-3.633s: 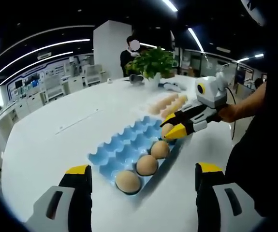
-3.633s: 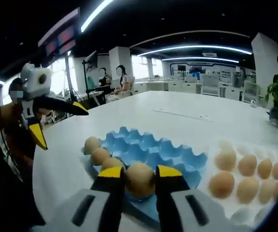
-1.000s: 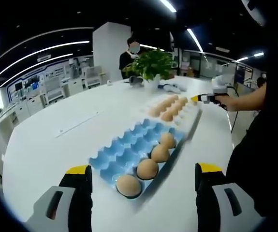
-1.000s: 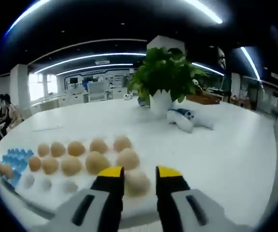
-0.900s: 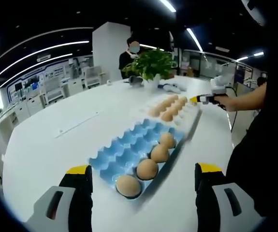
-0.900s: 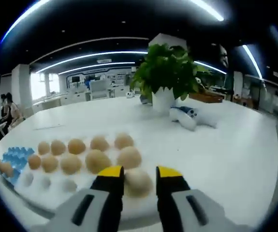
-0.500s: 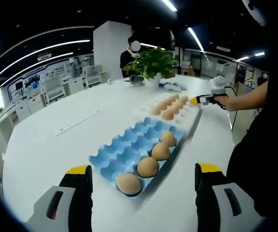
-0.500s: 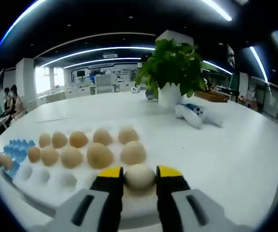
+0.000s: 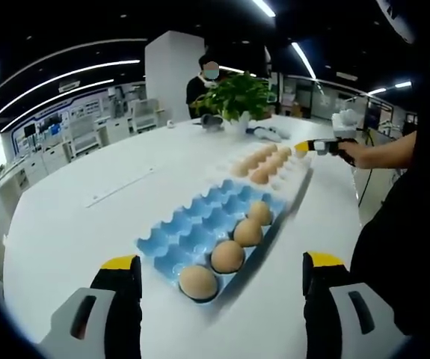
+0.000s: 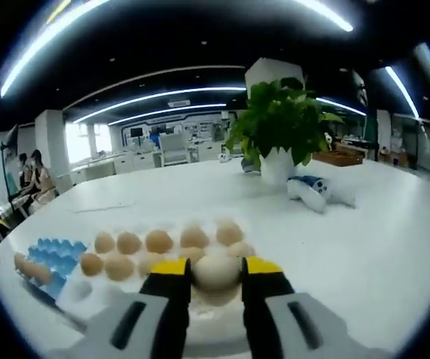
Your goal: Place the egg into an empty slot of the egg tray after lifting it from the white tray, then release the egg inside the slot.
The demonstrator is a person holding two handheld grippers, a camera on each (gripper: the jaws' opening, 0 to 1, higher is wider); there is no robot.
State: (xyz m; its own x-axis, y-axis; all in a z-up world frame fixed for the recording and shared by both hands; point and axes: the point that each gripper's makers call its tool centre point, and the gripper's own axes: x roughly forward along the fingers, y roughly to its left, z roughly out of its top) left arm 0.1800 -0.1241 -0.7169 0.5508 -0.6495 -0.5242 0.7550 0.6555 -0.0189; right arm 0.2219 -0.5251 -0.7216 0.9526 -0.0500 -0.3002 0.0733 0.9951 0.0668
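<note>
Jaws of the right gripper [image 10: 216,272] clamp a pale oval egg [image 10: 216,271] above the white moulded tray [image 10: 76,295] of brown eggs. Left gripper [image 9: 218,266] jaws stand wide apart before the blue plastic egg tray [image 9: 192,223] on the white table [image 9: 80,224].

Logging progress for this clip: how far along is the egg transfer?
Done: four eggs sit along the near edge of the blue egg tray. In hand: the right gripper is shut on an egg, which looks lifted above the white tray. Left: carry it to an empty blue slot and release. Several eggs wait on the white tray. The left gripper is open, holding nothing.
</note>
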